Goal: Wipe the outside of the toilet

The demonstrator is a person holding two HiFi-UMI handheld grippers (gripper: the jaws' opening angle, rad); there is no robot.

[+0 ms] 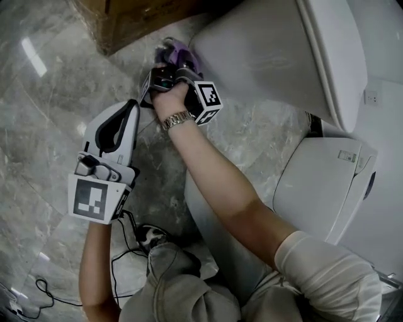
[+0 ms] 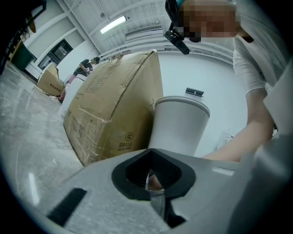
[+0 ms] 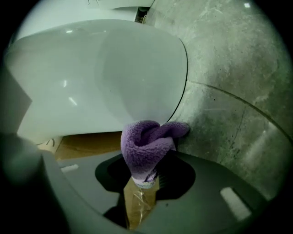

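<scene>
The white toilet point(image 1: 264, 56) fills the upper right of the head view, and its smooth curved side point(image 3: 100, 77) fills the right gripper view. A fuzzy purple cloth point(image 1: 181, 50) point(image 3: 145, 147) is pressed to the toilet's lower side near the floor, with my right gripper point(image 1: 171, 61) point(image 3: 145, 176) shut on it. My left gripper point(image 1: 133, 105) point(image 2: 149, 176) hangs off to the left above the floor, jaws together with nothing between them, pointing toward the toilet's base point(image 2: 179, 127) without touching it.
A brown cardboard box point(image 1: 135, 19) point(image 2: 114, 114) stands on the grey marble floor point(image 1: 44, 126) right beside the toilet. Black cables point(image 1: 38, 290) trail at the lower left. Another white fixture point(image 1: 321, 182) sits at the right. People stand far off point(image 2: 84, 66).
</scene>
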